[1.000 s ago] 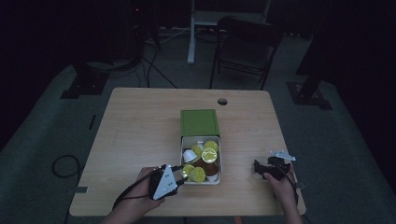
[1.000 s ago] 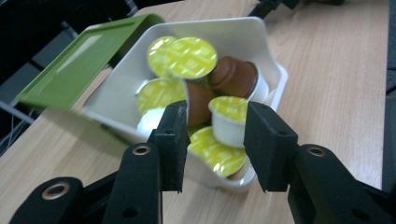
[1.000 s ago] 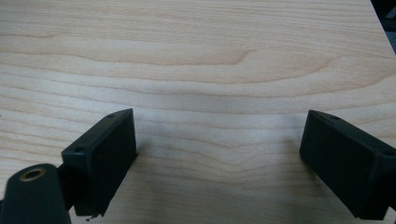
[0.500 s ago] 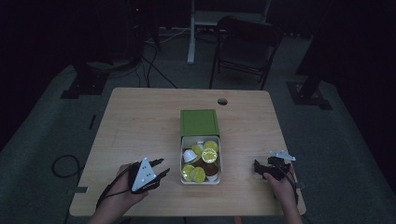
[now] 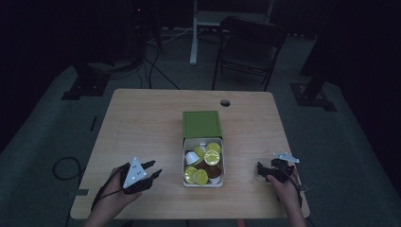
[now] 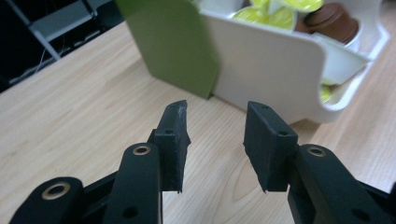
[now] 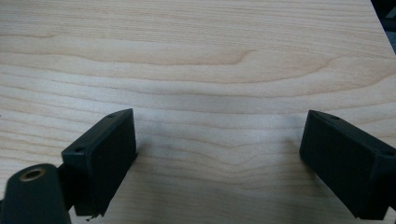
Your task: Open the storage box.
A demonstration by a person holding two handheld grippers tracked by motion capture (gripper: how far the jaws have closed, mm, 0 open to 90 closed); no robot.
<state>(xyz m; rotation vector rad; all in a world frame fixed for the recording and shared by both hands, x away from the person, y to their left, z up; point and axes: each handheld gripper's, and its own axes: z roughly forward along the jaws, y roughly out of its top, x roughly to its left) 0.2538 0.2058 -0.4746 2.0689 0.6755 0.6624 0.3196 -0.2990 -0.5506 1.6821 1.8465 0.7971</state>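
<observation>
From above, a pale wooden table (image 5: 142,127) sits in a dark room, and near its middle a white tray (image 5: 203,182) holds yellow-lidded and brown pods (image 5: 206,161) — its green lid (image 5: 202,124) slid to the far end. My left gripper (image 5: 153,170) rests near the front edge, a little left of the tray, jaws pointing toward it with a gap between them and nothing held. My right gripper (image 5: 259,170) lies well right of the tray — pointing left, its jaw gap too dim to judge.

Both tools (image 5: 153,172) (image 5: 260,169) empty, jaws apart.
</observation>
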